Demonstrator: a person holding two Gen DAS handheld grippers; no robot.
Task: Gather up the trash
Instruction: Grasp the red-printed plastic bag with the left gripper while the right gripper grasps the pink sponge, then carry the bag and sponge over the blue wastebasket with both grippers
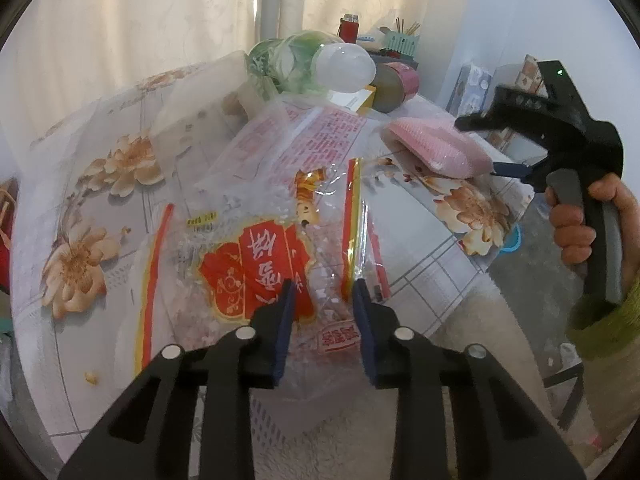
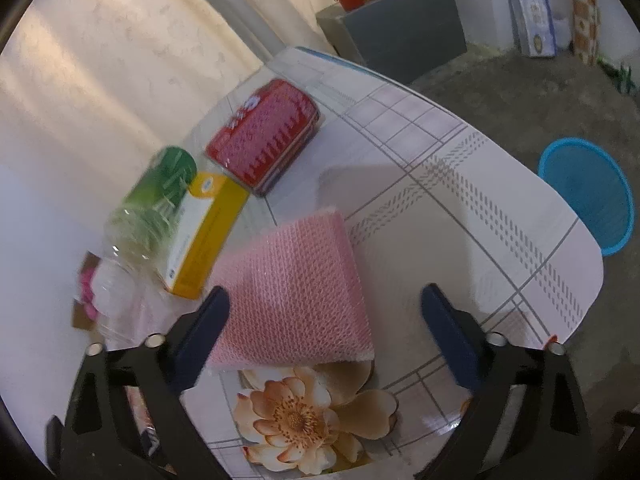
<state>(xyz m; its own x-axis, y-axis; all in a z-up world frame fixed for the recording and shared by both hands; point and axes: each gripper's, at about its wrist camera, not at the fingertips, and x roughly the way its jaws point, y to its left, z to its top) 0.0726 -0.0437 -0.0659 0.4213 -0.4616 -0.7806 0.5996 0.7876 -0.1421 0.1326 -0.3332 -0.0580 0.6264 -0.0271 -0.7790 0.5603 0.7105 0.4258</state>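
Note:
A clear plastic bag [image 1: 260, 216] with a red label lies crumpled on the flowered table [image 1: 80, 216]. My left gripper [image 1: 322, 300] is low over its near right part. The jaws stand narrow with bag film between the blue pads, and I see no firm pinch. A pink mesh pad [image 2: 292, 280], also pink mesh pad [image 1: 436, 144] in the left wrist view, lies near the table's right edge. My right gripper [image 2: 328, 312] stands wide open around its near end. The left pad is close to the pad's edge and the right pad is well clear. A hand holds that right gripper [image 1: 486, 146].
A green-labelled clear bottle [image 2: 160, 192] lies beside a yellow box [image 2: 204, 232] and a red pack [image 2: 264, 132] at the table's back. A blue bin [image 2: 588, 192] stands on the floor past the table's right edge. A grey cabinet [image 2: 400, 28] stands by the curtain.

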